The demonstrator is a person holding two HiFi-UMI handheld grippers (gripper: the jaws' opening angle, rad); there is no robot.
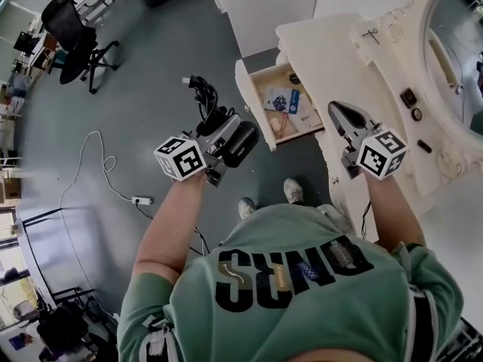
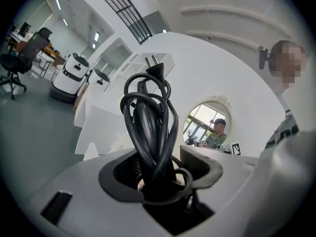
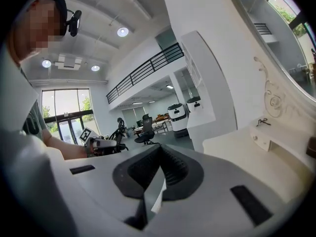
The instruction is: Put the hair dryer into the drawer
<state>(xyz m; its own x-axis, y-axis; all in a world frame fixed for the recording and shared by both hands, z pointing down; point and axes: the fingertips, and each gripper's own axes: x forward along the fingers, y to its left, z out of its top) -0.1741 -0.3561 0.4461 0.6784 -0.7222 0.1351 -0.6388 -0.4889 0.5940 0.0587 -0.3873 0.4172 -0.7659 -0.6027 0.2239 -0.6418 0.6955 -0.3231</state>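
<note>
My left gripper [image 1: 220, 132] is shut on a black hair dryer [image 1: 241, 143], held in the air left of the open drawer [image 1: 266, 78]. The dryer's wound black cord [image 1: 202, 93] sticks out past the jaws. In the left gripper view the cord bundle [image 2: 148, 117] fills the space between the jaws of the left gripper [image 2: 158, 168], its plug on top. My right gripper [image 1: 346, 121] hovers over the white vanity top [image 1: 317, 47], right of the drawer, jaws together with nothing in them. In the right gripper view the right gripper [image 3: 159, 150] is likewise closed.
The drawer holds a blue packet [image 1: 293, 101] and small items. A mirror [image 1: 453, 51] rises behind the vanity. An office chair [image 1: 72, 40] stands far left. A power strip [image 1: 141, 200] with a white cable lies on the grey floor. The person's shoes [image 1: 293, 191] are below the drawer.
</note>
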